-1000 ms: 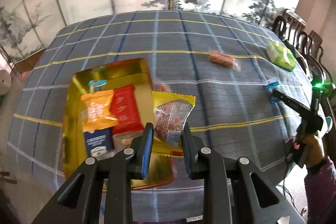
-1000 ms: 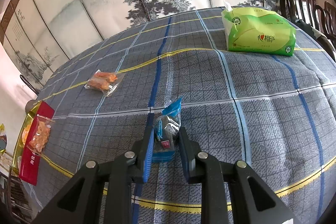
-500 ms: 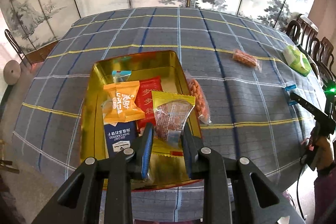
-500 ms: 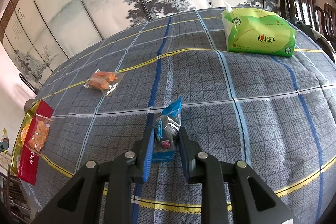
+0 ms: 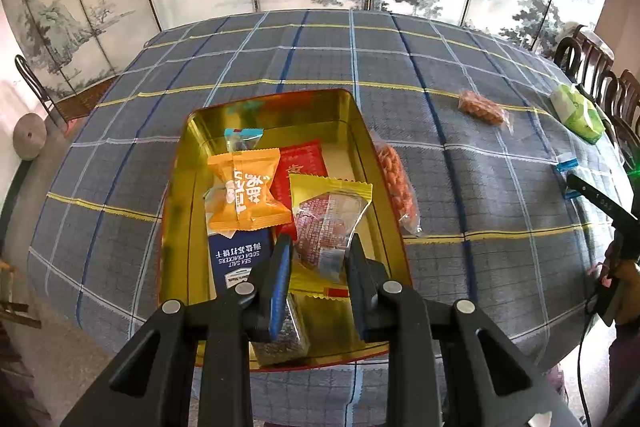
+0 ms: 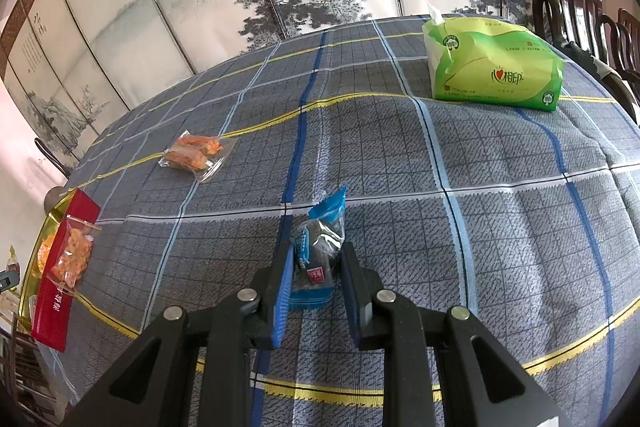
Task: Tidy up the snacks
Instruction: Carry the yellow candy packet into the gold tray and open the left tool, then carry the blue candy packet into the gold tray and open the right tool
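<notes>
- My left gripper (image 5: 318,263) hangs over the gold tin (image 5: 188,219), its jaws clamped on a crinkled yellow snack packet (image 5: 326,215) with a clear window and zigzag-cut ends, held above the tin's right half.
- Inside the glossy, mirror-walled rectangular tin lie an orange pillow-shaped wrapper (image 5: 244,195), a flat red pouch (image 5: 300,163), a navy cracker box (image 5: 240,259) and a small blue-topped clear sachet (image 5: 242,139) at the far end.
- Leaning against the tin's right outer wall is a transparent bag of orange nuts (image 5: 396,183).
- A second clear bag of orange snacks (image 6: 196,153) lies flat on the woven plaid tablecloth (image 6: 460,247), well apart from the tin.
- My right gripper (image 6: 314,275) rests low on the cloth, jaws set on either side of a blue-and-clear wrapped snack (image 6: 318,247) standing upright; whether the pads press it I cannot tell.
- A soft green plastic tissue pack (image 6: 496,71) sits at the table's far right edge, a white sheet poking from its top.
</notes>
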Available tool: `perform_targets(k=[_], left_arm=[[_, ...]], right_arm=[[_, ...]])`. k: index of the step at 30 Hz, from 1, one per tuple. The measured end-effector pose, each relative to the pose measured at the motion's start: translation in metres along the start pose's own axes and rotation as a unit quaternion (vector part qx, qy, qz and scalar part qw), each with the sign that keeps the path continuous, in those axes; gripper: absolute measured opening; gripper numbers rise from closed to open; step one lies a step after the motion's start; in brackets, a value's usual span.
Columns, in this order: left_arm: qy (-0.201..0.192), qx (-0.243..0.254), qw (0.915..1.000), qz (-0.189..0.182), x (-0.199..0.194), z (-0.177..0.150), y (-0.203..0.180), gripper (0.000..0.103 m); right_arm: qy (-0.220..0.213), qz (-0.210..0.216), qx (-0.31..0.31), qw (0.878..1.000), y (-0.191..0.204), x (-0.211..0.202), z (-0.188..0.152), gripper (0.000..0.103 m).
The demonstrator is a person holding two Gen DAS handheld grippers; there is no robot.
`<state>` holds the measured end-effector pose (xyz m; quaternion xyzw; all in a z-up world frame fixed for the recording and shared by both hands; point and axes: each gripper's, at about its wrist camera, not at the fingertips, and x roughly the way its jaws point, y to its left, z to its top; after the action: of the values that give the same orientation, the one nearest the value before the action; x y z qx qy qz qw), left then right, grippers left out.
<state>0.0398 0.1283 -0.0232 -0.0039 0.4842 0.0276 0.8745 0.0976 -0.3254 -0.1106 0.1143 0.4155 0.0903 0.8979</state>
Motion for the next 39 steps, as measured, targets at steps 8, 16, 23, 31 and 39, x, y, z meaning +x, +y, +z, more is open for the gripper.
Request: perform_targets(k=[8, 16, 23, 31, 39], left_arm=[[0.005, 0.001, 0.9999, 0.01, 0.011, -0.002, 0.003, 0.023], [0.011, 0.01, 0.9998, 0.012, 0.018, -0.003, -0.001, 0.024], [0.017, 0.014, 0.9997, 0.012, 0.023, -0.003, -0.003, 0.024], [0.015, 0.02, 0.9995, 0.021, 0.024, -0.004, -0.005, 0.031], [-0.046, -0.011, 0.9983, 0.034, -0.004, 0.0, 0.013, 0.075]], right_arm=[[0.0, -0.002, -0.002, 1.0, -0.001, 0.0, 0.0, 0.023], [-0.001, -0.005, -0.003, 1.0, -0.001, -0.001, 0.0, 0.023], [-0.002, -0.005, -0.002, 1.0, -0.001, -0.001, 0.0, 0.023], [-0.003, -0.005, -0.001, 1.0, -0.004, -0.003, 0.0, 0.023], [-0.002, -0.002, 0.001, 1.0, 0.006, -0.01, -0.001, 0.023]])
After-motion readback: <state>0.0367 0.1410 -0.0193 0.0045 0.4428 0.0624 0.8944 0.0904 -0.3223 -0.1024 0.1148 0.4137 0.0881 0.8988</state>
